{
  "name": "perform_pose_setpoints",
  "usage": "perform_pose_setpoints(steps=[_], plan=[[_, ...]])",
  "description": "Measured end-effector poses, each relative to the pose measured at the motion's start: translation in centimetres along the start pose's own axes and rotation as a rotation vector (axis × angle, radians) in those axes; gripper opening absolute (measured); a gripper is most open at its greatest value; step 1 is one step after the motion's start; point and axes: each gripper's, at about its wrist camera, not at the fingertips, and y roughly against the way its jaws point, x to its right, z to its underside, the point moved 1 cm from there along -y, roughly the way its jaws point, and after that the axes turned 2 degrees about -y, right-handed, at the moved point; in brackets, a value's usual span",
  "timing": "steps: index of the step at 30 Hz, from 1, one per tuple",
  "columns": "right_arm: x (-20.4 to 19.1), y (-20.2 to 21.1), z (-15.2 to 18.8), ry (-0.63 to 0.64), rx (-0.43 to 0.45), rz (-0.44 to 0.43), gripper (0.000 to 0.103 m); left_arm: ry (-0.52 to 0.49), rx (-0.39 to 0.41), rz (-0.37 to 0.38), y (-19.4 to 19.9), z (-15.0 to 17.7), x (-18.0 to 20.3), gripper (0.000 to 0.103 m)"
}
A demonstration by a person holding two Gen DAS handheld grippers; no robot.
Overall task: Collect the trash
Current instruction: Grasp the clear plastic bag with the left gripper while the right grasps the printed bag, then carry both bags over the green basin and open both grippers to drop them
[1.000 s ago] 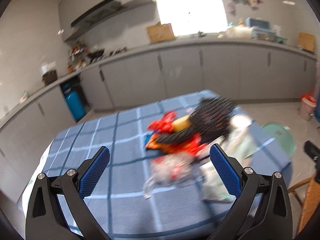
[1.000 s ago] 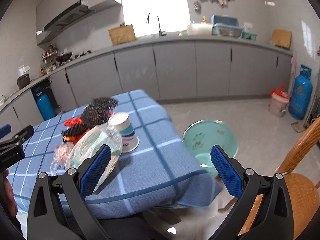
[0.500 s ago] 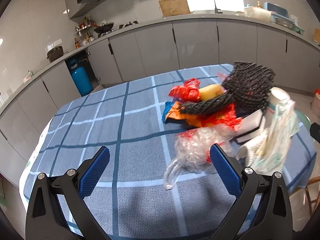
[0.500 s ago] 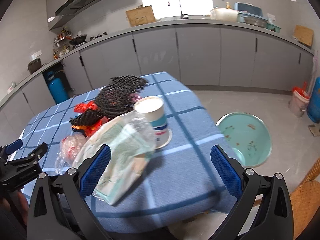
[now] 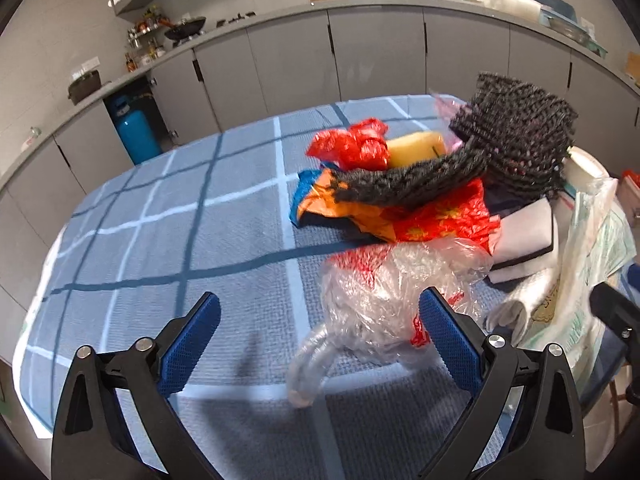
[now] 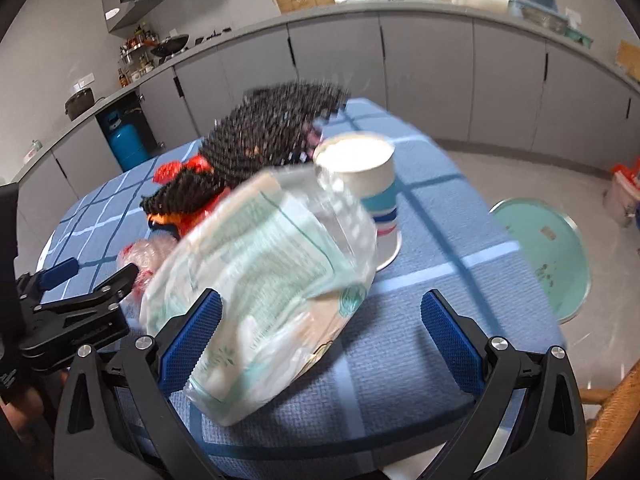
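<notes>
A trash pile lies on the blue checked tablecloth (image 5: 160,248): a clear crumpled plastic bag (image 5: 384,292), a red bag (image 5: 352,148), a yellow sponge (image 5: 416,146), an orange wrapper (image 5: 340,208) and a black knitted piece (image 5: 516,140). My left gripper (image 5: 318,320) is open, with the clear bag between its fingers, close to the right one. My right gripper (image 6: 320,320) has its jaws closing around a green-and-white plastic package (image 6: 272,264), which lies nearest the left finger (image 6: 196,332) and is not pinched. An upturned paper cup (image 6: 364,184) stands behind the package.
A green basin (image 6: 544,256) sits on the floor right of the table, and a wicker chair (image 6: 612,408) is at the lower right. Grey cabinets (image 5: 376,52) and a blue gas cylinder (image 5: 136,136) line the far wall. My left gripper (image 6: 76,304) shows at the right view's left edge.
Both grippers have come down and forward toward the pile, which now fills more of each view. The clear bag and the package now lie between the fingers.
</notes>
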Motion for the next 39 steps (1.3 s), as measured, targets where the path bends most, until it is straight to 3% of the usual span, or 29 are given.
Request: perform_pose_setpoints(steps=[1, 2, 4, 5, 7, 9, 10, 19, 30, 39], plan=[[0.0, -0.4, 0.1, 0.0, -0.014, -0.02, 0.074, 0.0, -0.001, 0.006, -0.2, 0.1, 0.0, 0.089], [-0.3, -0.6, 0.1, 0.009, -0.023, -0.04, 0.068, 0.002, -0.003, 0.015, -0.3, 0.2, 0.0, 0.085], [-0.9, -0.5, 0.1, 0.042, -0.017, -0.055, 0.057, 0.011, -0.008, 0.05, -0.4, 0.3, 0.0, 0.061], [-1.1, -0.3, 0.1, 0.053, -0.017, -0.064, 0.053, 0.009, -0.008, 0.059, -0.4, 0.2, 0.1, 0.054], [-1.7, -0.1, 0.3, 0.084, -0.008, -0.068, 0.044, -0.003, -0.009, 0.078, -0.2, 0.1, 0.4, 0.025], [-2.2, 0.1, 0.4, 0.105, -0.002, -0.069, 0.039, -0.014, -0.007, 0.083, 0.0, 0.1, 0.5, 0.016], [-2.4, 0.3, 0.4, 0.111, 0.002, -0.074, 0.037, -0.017, -0.003, 0.084, 0.2, 0.2, 0.6, 0.005], [-3.9, 3.9, -0.2, 0.173, 0.119, -0.104, 0.027, 0.006, 0.067, 0.071, 4.1, -0.6, -1.0, 0.004], [-3.0, 6.9, -2.2, 0.157, 0.176, -0.143, 0.021, -0.014, 0.177, 0.042, 7.9, -3.6, -0.9, 0.004], [-0.8, 9.7, -4.0, 0.123, 0.236, -0.084, 0.02, -0.07, 0.259, 0.037, 10.1, -5.7, 1.2, 0.004]])
